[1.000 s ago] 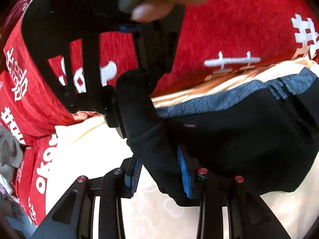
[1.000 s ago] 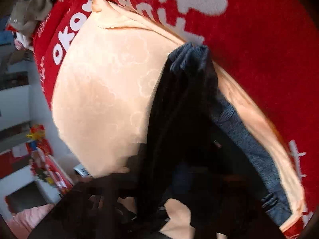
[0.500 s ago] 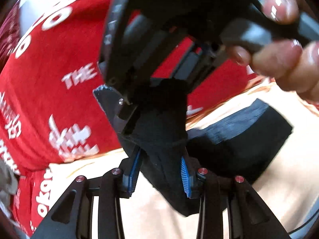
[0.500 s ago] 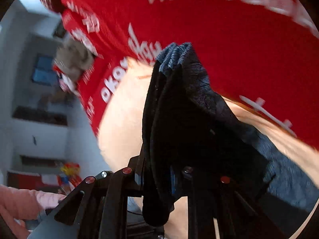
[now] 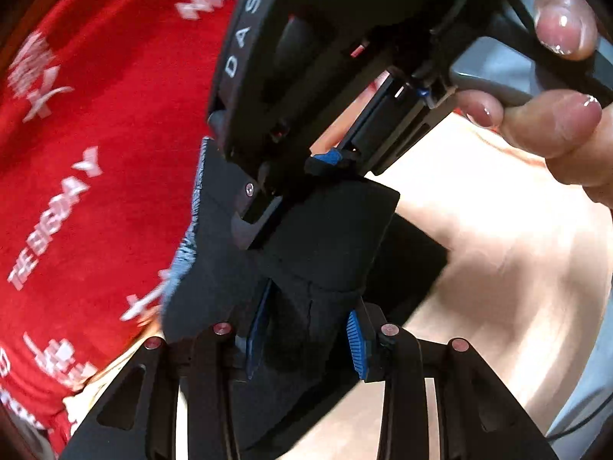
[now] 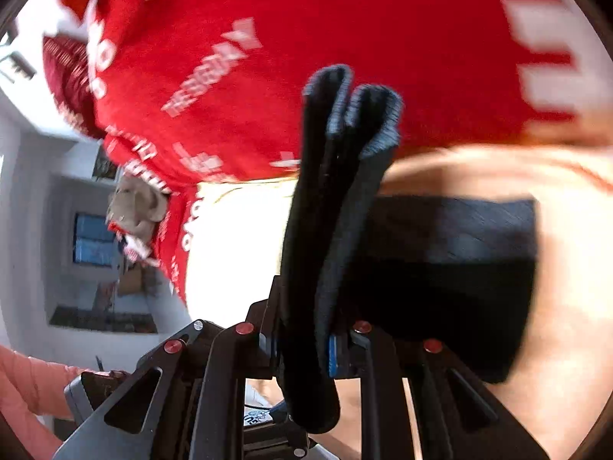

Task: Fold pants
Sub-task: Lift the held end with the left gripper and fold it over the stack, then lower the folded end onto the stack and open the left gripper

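Observation:
The pants (image 5: pixel 325 237) are black with a grey knit waistband and hang folded between both grippers above a peach bedspread (image 5: pixel 517 268). My left gripper (image 5: pixel 304 329) is shut on a thick bunch of the black fabric between its blue pads. The right gripper (image 5: pixel 329 168) shows just above it in the left wrist view, clamped on the same fabric. In the right wrist view my right gripper (image 6: pixel 302 345) is shut on the pants (image 6: pixel 337 199), whose doubled waistband edge stands upright; the rest drapes to the right.
A red blanket (image 5: pixel 95 153) with white lettering covers the far side of the bed, also seen in the right wrist view (image 6: pixel 306 30). A person's hand (image 5: pixel 555 122) holds the right gripper. A beige soft toy (image 6: pixel 134 207) lies at the bed's left; room furniture beyond.
Both grippers have lifted the pants off the bedspread and swung them up toward the red blanket. The two grippers have come closer together, fabric still clamped.

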The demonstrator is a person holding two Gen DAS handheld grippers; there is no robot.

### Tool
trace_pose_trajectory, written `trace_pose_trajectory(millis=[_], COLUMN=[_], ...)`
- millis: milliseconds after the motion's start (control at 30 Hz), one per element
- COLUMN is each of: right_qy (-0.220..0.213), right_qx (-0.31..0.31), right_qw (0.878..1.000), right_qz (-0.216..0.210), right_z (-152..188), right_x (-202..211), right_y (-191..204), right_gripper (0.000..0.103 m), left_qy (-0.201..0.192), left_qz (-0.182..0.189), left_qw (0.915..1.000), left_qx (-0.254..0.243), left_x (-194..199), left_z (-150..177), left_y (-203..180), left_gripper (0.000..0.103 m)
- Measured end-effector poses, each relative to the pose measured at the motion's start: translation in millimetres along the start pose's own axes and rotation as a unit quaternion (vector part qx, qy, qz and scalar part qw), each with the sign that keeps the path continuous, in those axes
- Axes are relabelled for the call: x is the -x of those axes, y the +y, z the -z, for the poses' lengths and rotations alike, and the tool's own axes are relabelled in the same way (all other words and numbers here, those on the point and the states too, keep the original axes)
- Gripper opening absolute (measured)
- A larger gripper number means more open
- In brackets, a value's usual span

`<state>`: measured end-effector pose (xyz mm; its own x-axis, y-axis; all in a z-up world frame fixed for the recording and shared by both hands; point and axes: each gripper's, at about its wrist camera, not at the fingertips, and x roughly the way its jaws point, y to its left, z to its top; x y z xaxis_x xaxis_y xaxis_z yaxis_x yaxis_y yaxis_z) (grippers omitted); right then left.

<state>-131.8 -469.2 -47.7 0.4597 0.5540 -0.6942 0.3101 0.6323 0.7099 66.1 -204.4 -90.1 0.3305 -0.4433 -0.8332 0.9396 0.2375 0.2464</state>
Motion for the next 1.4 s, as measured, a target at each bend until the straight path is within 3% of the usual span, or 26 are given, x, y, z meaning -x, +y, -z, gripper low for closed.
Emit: trace_pose_trajectory(millis=[200, 400, 433, 467, 633, 833, 967, 1067, 1200, 1400], right_qy=[-0.005, -0.011, -0.012, -0.013, -0.019, -0.028, -0.029, -0.037, -0.040, -0.021], right_qx=[-0.058, -0.095, -0.101, -0.106, -0.105, -0.094, -0.074, -0.082, -0.084, -0.047], right_qw=[0.998, 0.995, 0.995, 0.994, 0.993, 0.990, 0.987, 0.984, 0.977, 0.957], right_qz=[0.017, 0.018, 0.017, 0.014, 0.045, 0.098, 0.141, 0.155, 0.194, 0.284], right_z=[12.6, 20.6, 22.8, 25.2, 33.9, 47.4, 57.9, 61.2, 58.1, 61.0], right_x=[-12.8, -24.5, -25.5, -23.3, -19.7, -15.4, -15.0, -16.0, -14.1, -6.4], right_y=[-76.2, -109.3, -110.4, -111.8, -101.0, -82.6, -76.0, -75.9, -65.8, -41.3], right_gripper=[0.019, 0.021, 0.022, 0.022, 0.024, 0.024, 0.025, 0.026, 0.030, 0.033], left_qy=[0.047, 0.053, 0.053, 0.056, 0.057, 0.077, 0.116, 0.137, 0.167, 0.183], left_qz=[0.018, 0.023, 0.025, 0.034, 0.070, 0.048, 0.006, -0.014, 0.002, 0.009], left_qw=[0.9984, 0.9976, 0.9974, 0.9969, 0.9958, 0.9933, 0.9837, 0.9778, 0.9654, 0.9566], left_qx=[-0.027, -0.039, -0.042, -0.044, -0.016, 0.071, 0.137, 0.158, 0.200, 0.227], left_x=[-54.3, -61.7, -60.8, -58.3, -31.9, -10.9, -11.5, -15.7, -21.8, -21.5], left_z=[-5.7, -2.5, -3.9, -3.6, 4.2, 21.6, 34.9, 48.2, 65.1, 78.1], left_y=[-38.7, -42.0, -42.2, -39.2, -11.9, 45.1, 80.1, 100.4, 113.7, 116.0], left_gripper=[0.037, 0.037, 0.040, 0.049, 0.052, 0.052, 0.052, 0.052, 0.052, 0.052])
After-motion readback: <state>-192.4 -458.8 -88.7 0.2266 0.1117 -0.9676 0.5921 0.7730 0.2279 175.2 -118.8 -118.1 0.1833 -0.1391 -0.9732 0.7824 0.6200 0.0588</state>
